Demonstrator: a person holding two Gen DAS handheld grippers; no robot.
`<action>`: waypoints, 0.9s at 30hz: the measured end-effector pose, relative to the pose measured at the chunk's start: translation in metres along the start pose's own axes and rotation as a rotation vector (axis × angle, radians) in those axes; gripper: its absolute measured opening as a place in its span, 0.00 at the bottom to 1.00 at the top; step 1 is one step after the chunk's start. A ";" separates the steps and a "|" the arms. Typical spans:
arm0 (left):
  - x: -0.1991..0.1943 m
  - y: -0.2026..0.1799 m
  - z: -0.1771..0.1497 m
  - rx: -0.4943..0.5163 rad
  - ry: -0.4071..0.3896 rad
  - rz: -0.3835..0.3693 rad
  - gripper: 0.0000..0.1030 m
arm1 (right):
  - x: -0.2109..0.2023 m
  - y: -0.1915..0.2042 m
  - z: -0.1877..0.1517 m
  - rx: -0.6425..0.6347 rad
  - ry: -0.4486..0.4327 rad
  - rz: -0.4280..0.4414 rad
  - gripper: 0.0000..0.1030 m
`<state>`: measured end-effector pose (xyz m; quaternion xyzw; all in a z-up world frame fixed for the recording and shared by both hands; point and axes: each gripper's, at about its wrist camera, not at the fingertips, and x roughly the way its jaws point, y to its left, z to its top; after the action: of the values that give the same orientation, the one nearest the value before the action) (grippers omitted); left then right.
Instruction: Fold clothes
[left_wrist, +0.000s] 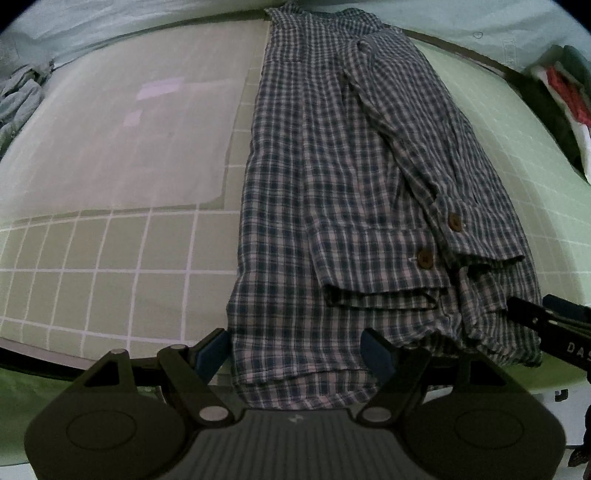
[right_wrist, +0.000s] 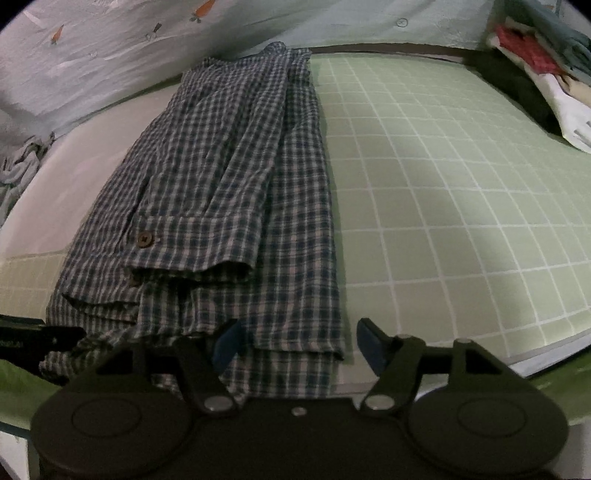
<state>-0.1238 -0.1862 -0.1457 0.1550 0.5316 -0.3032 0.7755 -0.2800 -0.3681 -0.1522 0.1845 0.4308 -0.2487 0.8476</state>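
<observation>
Blue-white checked cotton shirt (left_wrist: 354, 192) lies folded lengthwise on green gridded cutting mat (right_wrist: 443, 192), hem at near edge. Left claw (left_wrist: 295, 350) & right claw (right_wrist: 299, 343) both wide open, straddling hem, gripping nothing.

Black left hand-held gripper (left_wrist: 295, 350), blue fingertip pads (left_wrist: 375, 350), silver pivot screws, ribbed grey centre plate

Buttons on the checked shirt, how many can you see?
2 brown buttons show on the shirt: one on the upper sleeve cuff, one on the cuff beneath it. More may be hidden inside the folds.
</observation>
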 end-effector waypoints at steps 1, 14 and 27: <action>0.000 -0.001 0.000 0.004 0.000 0.002 0.75 | 0.000 0.001 0.000 -0.003 0.000 -0.004 0.68; -0.005 -0.002 0.000 -0.012 -0.036 -0.021 0.07 | -0.001 0.004 0.002 -0.013 -0.009 0.042 0.11; -0.052 0.022 0.030 -0.210 -0.127 -0.219 0.04 | -0.030 -0.028 0.031 0.263 -0.045 0.233 0.04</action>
<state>-0.1013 -0.1705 -0.0878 -0.0052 0.5240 -0.3381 0.7817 -0.2918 -0.3993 -0.1133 0.3368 0.3513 -0.2069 0.8487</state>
